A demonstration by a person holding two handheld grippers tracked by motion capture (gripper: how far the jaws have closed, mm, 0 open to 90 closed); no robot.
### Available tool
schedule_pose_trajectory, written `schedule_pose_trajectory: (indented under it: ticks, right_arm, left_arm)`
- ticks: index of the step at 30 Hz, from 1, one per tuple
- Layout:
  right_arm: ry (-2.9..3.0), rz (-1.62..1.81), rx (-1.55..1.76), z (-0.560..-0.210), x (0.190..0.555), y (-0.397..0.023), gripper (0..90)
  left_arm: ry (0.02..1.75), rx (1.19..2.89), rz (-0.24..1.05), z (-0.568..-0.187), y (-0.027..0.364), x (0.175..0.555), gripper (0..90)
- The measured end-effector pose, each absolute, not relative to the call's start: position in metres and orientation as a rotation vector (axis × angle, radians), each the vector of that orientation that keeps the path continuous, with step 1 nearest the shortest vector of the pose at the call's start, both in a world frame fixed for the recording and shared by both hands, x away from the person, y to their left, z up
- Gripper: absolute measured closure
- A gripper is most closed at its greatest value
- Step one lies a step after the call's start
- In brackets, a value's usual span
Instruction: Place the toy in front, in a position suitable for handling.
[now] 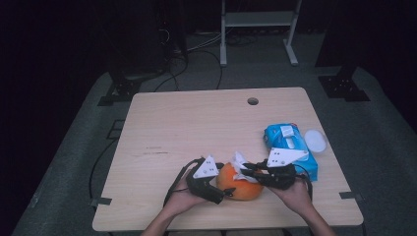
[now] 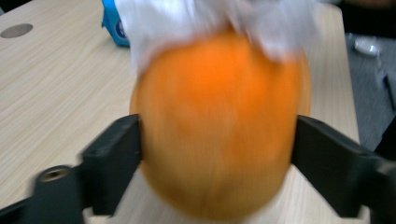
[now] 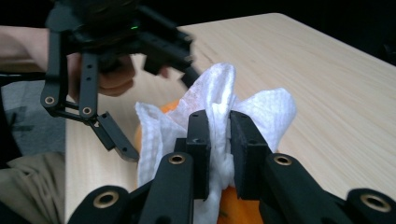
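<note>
A round, smooth orange fruit (image 1: 239, 184) sits near the front edge of the pale wooden table (image 1: 196, 128), at about six o'clock from its middle; a crumpled white tissue wipe (image 1: 242, 164) lies over the fruit's top. The left gripper (image 1: 220, 192) holds the fruit from its nine o'clock side; in the left gripper view its jaws stand wide on either flank of the fruit (image 2: 219, 135) and appear to press on the skin, though the picture is blurred. The right gripper (image 1: 246, 172) comes in from three o'clock; in the right gripper view its jaws are pinched together on a fold of the wipe (image 3: 219, 121), with the fruit (image 3: 233, 207) showing beneath.

The fruit looks firm and fairly heavy, with a skin that may be slick; it is best held low across its widest part, as it could roll. The wipe is soft, light and limp; it will tear or slip if dragged hard, so a bunched fold is the place to grip.

The front edge lies close at six o'clock; a blue soft pack of wipes (image 1: 290, 145) and a white round lid (image 1: 315, 140) lie just beside the right hand, at about two o'clock from the fruit; open room lies toward eleven and twelve o'clock.
</note>
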State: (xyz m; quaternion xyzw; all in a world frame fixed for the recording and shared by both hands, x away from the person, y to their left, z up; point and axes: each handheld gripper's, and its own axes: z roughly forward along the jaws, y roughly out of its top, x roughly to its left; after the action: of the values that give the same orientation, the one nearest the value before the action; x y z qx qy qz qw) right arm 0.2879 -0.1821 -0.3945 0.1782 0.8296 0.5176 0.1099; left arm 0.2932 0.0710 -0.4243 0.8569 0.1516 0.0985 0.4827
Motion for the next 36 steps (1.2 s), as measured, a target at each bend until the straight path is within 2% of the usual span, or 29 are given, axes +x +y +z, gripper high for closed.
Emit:
schedule_pose_trajectory:
  ticks: [3, 5, 7, 15, 17, 21, 24, 25, 27, 29, 31, 34, 36]
  right_arm:
    - [2.465, 1.523, 0.472, -0.396, 0.284, -0.17, 78.0]
    - [2.473, 1.485, 0.442, -0.394, 0.281, -0.163, 78.0]
    - [2.474, 1.501, 0.456, -0.393, 0.284, -0.168, 78.0]
    - [2.419, 1.48, 0.614, -0.399, 0.3, -0.204, 77.9]
    - [2.432, 1.491, 0.644, -0.401, 0.302, -0.21, 77.9]
    - [2.445, 1.508, 0.592, -0.402, 0.298, -0.201, 77.8]
    - [2.449, 1.524, 0.569, -0.4, 0.296, -0.197, 77.8]
    - [2.449, 1.529, 0.565, -0.4, 0.296, -0.194, 77.8]
    - [2.445, 1.547, 0.565, -0.399, 0.296, -0.191, 77.8]
    - [2.434, 1.566, 0.56, -0.396, 0.296, -0.189, 77.8]
    - [2.417, 1.585, 0.549, -0.393, 0.295, -0.185, 77.8]
    - [2.423, 1.581, 0.544, -0.394, 0.297, -0.181, 77.8]
    - [2.428, 1.579, 0.548, -0.396, 0.297, -0.181, 77.8]
  left_arm:
    - [0.35, 2.095, 0.229, -0.424, 0.068, 0.293, 10.8]
    - [0.335, 2.099, 0.237, -0.426, 0.071, 0.293, 20.7]
    - [0.329, 2.099, 0.233, -0.427, 0.074, 0.293, 25.5]
    - [0.334, 2.104, 0.219, -0.43, 0.082, 0.295, 27.8]
    - [0.345, 2.101, 0.207, -0.429, 0.082, 0.295, 24.9]
    - [0.364, 2.11, 0.193, -0.427, 0.076, 0.298, 7.4]
    - [0.37, 2.122, 0.162, -0.43, 0.073, 0.3, 4.6]
    - [0.346, 2.119, 0.166, -0.431, 0.074, 0.299, 13.5]
    - [0.304, 2.122, 0.234, -0.427, 0.073, 0.295, 25.1]
    - [0.259, 2.106, 0.334, -0.424, 0.071, 0.289, 32.7]
    - [0.221, 2.115, 0.459, -0.423, 0.068, 0.285, 34.2]
    - [0.241, 2.116, 0.433, -0.427, 0.069, 0.288, 32.4]
    - [0.258, 2.113, 0.406, -0.428, 0.069, 0.289, 25.6]
